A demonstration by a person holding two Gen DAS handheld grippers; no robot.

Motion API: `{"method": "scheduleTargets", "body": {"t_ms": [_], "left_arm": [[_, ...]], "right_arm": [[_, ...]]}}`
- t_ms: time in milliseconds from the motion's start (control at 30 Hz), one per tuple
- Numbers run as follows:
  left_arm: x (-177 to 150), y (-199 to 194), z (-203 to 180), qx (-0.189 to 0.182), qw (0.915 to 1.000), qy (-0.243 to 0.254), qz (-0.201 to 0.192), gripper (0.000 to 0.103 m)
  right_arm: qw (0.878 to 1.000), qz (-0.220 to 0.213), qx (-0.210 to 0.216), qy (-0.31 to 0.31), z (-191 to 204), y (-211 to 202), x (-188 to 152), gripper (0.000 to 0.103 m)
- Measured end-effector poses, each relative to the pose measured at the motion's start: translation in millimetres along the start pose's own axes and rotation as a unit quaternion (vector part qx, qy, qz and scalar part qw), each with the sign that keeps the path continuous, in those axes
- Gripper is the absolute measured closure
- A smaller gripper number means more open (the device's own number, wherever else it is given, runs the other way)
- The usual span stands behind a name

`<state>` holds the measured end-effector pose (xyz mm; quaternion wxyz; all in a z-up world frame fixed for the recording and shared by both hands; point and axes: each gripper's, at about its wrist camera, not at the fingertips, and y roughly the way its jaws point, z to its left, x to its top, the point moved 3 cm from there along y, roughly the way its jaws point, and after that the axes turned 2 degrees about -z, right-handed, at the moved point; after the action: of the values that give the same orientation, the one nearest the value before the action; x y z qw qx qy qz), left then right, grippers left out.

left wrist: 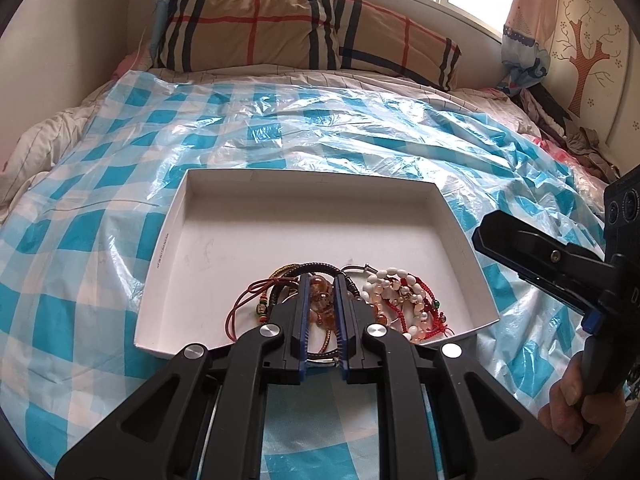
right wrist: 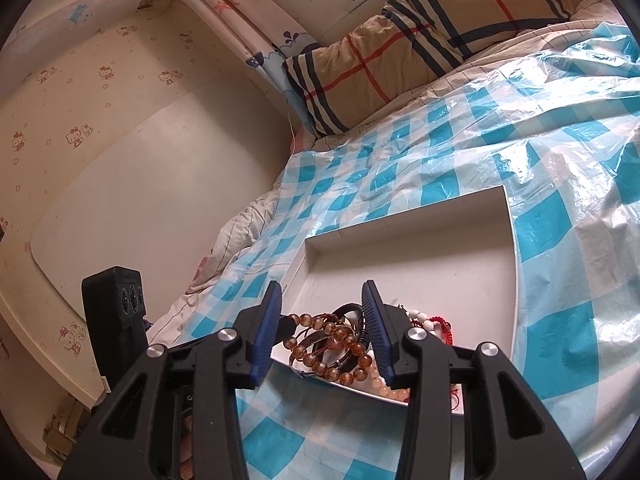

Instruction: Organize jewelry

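Observation:
A shallow white tray (left wrist: 168, 240) lies on the bed with a tangle of bracelets in its near corner. My left gripper (left wrist: 322, 280) points down into that pile, its jaws nearly together and pinched on an amber bead bracelet (left wrist: 322, 298). Beside it lie a white and red bead bracelet (left wrist: 400, 292), a black cord bracelet (left wrist: 320, 266) and a red cord (left wrist: 244, 304). My right gripper (right wrist: 321, 292) hovers open just short of the tray (right wrist: 514, 280), nothing pressed by its pads. Beyond them the amber beads (right wrist: 320, 360) drape from the left gripper (right wrist: 286, 323). In the left wrist view the right gripper (left wrist: 492, 240) sits at the tray's right side.
A blue and white checked plastic sheet (left wrist: 100, 240) covers the bed. A plaid pillow (left wrist: 300, 28) lies at the head under a window. A hand (left wrist: 572, 400) holds the right gripper's handle. A white board (right wrist: 160, 200) leans on the wall to the left.

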<state>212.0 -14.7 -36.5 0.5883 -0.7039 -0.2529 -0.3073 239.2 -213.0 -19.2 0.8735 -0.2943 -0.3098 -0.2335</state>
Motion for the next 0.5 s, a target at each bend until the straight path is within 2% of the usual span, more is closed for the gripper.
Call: {"method": "scheduleTargets", "body": {"t_ms": [133,267,333,400,433,500], "left_arm": [[-2,-15,0,0.008,1.0000,0.000,-0.004,0.092],[-6,-36,2,0.017,0.9998,-0.002,-0.002,0.090],[-11,-49,3,0.024,0.9997,-0.002,-0.003,0.080],[-17,-65,2,0.033,0.9994,0.000,-0.008,0.062],[-20,-73,2,0.036,0.9993,0.000,-0.011,0.060],[-27,-89,0,0.041,0.9991,0.003,-0.011,0.057]], "right_arm": [[1.000,0.006,-0.014,-0.009,6,-10,-2,0.060],[0.999,0.012,-0.037,-0.022,12,-28,-8,0.052],[0.998,0.017,-0.053,-0.029,17,-40,-12,0.049],[0.997,0.020,-0.066,-0.037,24,-53,-17,0.049],[0.996,0.024,-0.075,-0.044,28,-59,-20,0.048],[0.993,0.032,-0.099,-0.063,38,-72,-28,0.040]]}}
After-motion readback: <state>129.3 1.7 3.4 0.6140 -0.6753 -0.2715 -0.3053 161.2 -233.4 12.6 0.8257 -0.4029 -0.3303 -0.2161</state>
